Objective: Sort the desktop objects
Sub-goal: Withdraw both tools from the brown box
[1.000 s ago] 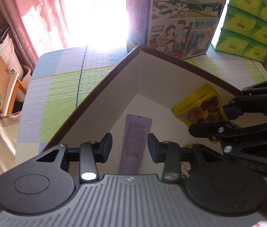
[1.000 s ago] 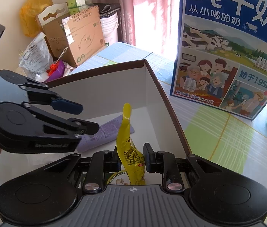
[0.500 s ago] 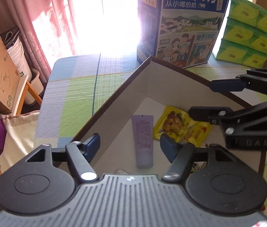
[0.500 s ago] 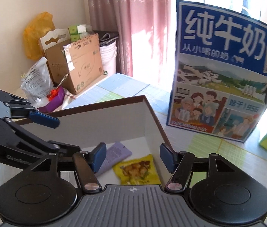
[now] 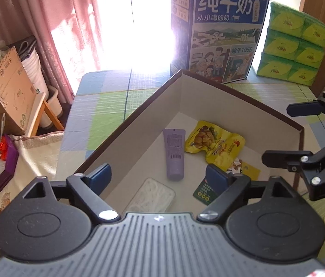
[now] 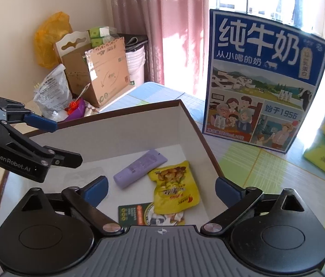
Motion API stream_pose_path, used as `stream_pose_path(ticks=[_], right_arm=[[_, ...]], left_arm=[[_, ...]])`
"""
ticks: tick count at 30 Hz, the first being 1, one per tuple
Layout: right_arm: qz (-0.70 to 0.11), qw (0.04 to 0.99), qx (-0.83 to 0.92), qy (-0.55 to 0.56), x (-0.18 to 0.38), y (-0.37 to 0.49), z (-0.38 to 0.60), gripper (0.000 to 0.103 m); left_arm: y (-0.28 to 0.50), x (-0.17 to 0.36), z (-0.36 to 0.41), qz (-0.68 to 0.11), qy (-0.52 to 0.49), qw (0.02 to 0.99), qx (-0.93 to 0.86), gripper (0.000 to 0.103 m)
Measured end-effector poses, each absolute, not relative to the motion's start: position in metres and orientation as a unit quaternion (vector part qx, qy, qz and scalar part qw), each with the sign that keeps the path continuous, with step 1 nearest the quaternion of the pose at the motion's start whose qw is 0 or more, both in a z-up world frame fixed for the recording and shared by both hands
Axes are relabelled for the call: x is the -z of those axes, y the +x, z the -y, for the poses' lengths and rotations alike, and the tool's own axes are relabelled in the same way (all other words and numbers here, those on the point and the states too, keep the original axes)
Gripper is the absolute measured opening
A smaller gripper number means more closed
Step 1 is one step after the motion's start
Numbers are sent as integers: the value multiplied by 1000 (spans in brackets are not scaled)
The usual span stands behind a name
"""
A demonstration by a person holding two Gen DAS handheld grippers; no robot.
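The right gripper (image 6: 161,188) is seen with jaws opening and nothing between them; a second ago the yellow snack packet (image 6: 174,190) was pinched there. It now lies released on the box (image 6: 194,124) floor by the far corner, beside the purple tube (image 6: 139,168). The left gripper (image 5: 160,173) is likewise opening, empty. Both placements are judged complete.

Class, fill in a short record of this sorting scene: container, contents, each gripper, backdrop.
container: open box
contents: purple tube, yellow snack bag, green card, clear packet
left gripper: jaws opening, nothing between them
right gripper: jaws opening, nothing between them
backdrop: milk carton, green tissue packs
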State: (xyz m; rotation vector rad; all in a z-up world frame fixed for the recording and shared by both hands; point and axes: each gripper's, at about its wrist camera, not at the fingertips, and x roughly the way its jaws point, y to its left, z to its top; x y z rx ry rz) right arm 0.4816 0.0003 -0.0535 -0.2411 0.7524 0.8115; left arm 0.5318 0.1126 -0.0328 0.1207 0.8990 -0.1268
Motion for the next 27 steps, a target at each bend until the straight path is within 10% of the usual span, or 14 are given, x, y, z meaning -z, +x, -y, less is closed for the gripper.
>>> stream_pose_path(ticks=[27], right_arm=[[-322,858,-390,-87,-2,363,43,101]], left_arm=[[383,-25,-101,-397,29,917,-4,93]])
